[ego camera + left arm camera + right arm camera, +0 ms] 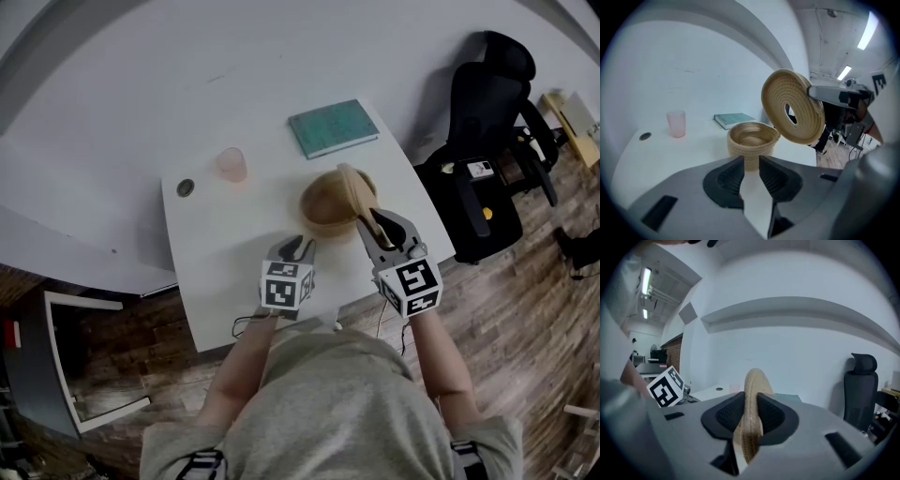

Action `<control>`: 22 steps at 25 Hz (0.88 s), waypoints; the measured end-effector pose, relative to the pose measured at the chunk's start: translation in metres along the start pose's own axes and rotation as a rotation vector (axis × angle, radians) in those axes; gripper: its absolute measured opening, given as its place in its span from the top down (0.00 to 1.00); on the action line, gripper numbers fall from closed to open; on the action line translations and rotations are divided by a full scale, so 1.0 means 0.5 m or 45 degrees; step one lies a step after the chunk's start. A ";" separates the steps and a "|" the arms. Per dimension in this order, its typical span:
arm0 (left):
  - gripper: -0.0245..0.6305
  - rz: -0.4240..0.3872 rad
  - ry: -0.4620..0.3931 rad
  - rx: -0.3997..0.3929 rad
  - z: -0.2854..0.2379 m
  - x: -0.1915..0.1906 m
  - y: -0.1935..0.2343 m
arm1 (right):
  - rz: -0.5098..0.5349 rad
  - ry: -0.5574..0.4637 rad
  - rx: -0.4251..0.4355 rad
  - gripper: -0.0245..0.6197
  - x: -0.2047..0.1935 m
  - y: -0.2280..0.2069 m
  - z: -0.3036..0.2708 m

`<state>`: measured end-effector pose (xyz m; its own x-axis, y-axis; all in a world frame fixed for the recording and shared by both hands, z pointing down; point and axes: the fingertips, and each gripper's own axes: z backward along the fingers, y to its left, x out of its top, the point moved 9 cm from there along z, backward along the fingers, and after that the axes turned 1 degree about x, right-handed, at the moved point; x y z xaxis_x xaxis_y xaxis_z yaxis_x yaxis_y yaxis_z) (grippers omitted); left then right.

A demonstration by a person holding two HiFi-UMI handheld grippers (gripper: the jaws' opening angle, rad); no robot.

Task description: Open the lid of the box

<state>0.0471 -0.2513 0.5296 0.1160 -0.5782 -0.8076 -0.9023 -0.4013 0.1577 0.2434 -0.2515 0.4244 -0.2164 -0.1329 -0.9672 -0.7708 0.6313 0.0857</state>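
Observation:
A round woven box (328,208) stands uncovered on the white table (220,253). Its woven lid (354,190) is lifted off and held nearly on edge above the box's right rim, with my right gripper (375,225) shut on its edge. In the right gripper view the lid (752,380) sits clamped between the two pads. In the left gripper view the lid (793,108) hangs tilted over the box (752,138), its centre hole showing. My left gripper (300,248) hovers just in front of the box's left side, its jaws narrowly apart with nothing between them.
A teal book (333,127) lies at the table's far edge, a pink cup (232,164) and a round cable port (186,187) to the left. A black office chair (487,122) stands right of the table. A white frame (66,375) sits on the floor at left.

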 end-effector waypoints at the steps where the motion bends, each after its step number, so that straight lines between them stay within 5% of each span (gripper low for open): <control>1: 0.83 0.002 -0.013 0.005 0.007 0.000 -0.003 | -0.033 -0.018 -0.007 0.82 -0.002 -0.001 0.009; 22: 0.92 0.038 -0.229 0.009 0.157 0.014 -0.072 | -0.390 -0.330 -0.166 0.82 0.001 0.018 0.190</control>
<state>0.0478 -0.1852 0.4734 0.0135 -0.4528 -0.8915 -0.9072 -0.3806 0.1795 0.2933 -0.1729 0.4022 0.1797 -0.0926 -0.9794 -0.8492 0.4879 -0.2020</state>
